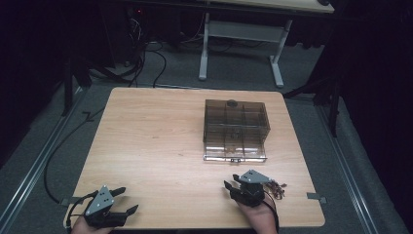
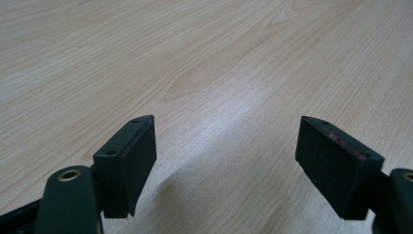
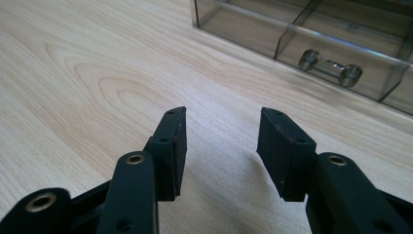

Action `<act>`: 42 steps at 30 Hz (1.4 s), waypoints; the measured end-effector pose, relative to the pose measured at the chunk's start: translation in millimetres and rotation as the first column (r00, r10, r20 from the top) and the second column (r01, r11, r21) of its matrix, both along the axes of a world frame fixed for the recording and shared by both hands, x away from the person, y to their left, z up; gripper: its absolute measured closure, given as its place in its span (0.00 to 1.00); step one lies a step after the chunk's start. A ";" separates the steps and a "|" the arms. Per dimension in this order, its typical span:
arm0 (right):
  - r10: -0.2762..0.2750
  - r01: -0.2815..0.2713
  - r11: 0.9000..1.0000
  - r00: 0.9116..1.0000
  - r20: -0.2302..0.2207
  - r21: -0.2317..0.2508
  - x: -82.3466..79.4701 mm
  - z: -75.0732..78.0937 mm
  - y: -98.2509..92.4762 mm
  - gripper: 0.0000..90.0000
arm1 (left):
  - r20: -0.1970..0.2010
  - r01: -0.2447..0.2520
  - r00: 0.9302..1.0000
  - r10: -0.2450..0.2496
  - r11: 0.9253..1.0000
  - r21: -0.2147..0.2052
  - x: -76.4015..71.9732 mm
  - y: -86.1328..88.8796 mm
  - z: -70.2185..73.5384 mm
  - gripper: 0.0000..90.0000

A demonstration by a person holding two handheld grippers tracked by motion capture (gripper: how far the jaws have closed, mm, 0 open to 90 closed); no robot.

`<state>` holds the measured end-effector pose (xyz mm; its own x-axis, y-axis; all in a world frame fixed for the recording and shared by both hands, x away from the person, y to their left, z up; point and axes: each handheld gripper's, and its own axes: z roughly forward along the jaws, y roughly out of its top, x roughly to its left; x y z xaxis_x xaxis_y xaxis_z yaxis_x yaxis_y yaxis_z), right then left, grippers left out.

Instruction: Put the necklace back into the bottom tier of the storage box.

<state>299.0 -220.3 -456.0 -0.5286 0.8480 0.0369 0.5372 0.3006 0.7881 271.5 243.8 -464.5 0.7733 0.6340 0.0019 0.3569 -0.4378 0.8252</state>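
A pale wooden table (image 1: 160,146) stands in a dark room with grey floor. The right gripper (image 1: 235,183) rests near its front edge with jaws spread and empty; just ahead stands a smoky clear drawer box (image 1: 236,127), beside it a small chain-like heap (image 1: 277,187). The left gripper (image 1: 125,200), well apart, gapes wide over bare wood

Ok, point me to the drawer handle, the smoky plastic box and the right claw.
drawer handle (image 3: 330,67): right gripper view, middle of the clear bar.
smoky plastic box (image 1: 236,117): high view, its top panel.
right claw (image 1: 233,185): high view, midway between its open tips.
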 end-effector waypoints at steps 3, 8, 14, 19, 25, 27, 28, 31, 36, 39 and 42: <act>0.005 -0.005 1.000 1.000 -0.013 0.013 0.8 -0.2 -0.9 0.60 | -0.003 0.000 1.000 0.000 1.000 0.006 0.1 -0.3 0.1 0.26; 0.012 -0.012 1.000 1.000 -0.012 0.014 0.2 -0.1 -0.8 0.60 | -0.002 -0.004 1.000 0.004 1.000 0.003 0.0 -0.1 -0.1 0.26; 0.013 -0.013 1.000 1.000 -0.010 0.011 0.1 -0.1 -0.4 0.61 | 0.002 -0.005 1.000 0.005 1.000 0.000 -0.5 0.3 -0.1 0.26; 0.022 -0.021 1.000 1.000 -0.020 0.019 0.4 2.7 -2.6 0.69 | -0.001 -0.008 1.000 0.008 1.000 -0.001 -0.1 0.2 0.0 0.26; -0.001 0.001 0.999 1.000 -0.004 0.038 -4.5 10.6 -16.0 0.71 | -0.002 -0.013 1.000 0.013 1.000 -0.001 0.0 0.4 0.0 0.26; -0.023 0.023 0.999 1.000 -0.001 0.036 -7.6 12.3 -25.0 0.71 | 0.000 -0.014 1.000 0.014 1.000 -0.002 -0.2 0.4 -0.1 0.26; -0.029 0.028 0.999 1.000 0.003 0.034 -8.6 12.7 -28.5 0.72 | 0.000 -0.013 1.000 0.013 1.000 -0.002 -0.3 0.4 -0.1 0.26; -0.056 0.056 0.998 0.998 0.005 0.033 -12.1 13.8 -39.1 0.73 | 0.000 -0.012 1.000 0.012 1.000 -0.002 -0.3 0.6 0.0 0.26; -0.108 0.107 0.994 0.994 0.008 0.020 -17.0 14.9 -56.7 0.76 | -0.002 -0.011 1.000 0.011 1.000 -0.003 0.0 0.6 0.0 0.26; -0.129 0.129 0.992 0.992 0.017 0.013 -19.0 16.5 -64.7 0.77 | -0.002 -0.011 1.000 0.011 1.000 -0.002 0.1 0.5 0.0 0.26; -0.179 0.179 0.984 0.983 0.025 0.008 -22.4 19.2 -81.3 0.79 | -0.003 -0.013 1.000 0.013 1.000 -0.003 0.0 0.6 0.0 0.26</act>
<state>276.6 -301.6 -436.7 -0.3690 0.9289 0.0306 0.5614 0.1965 0.8039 271.5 244.4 -464.5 0.7651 0.6439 -0.0019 0.3648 -0.4310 0.8253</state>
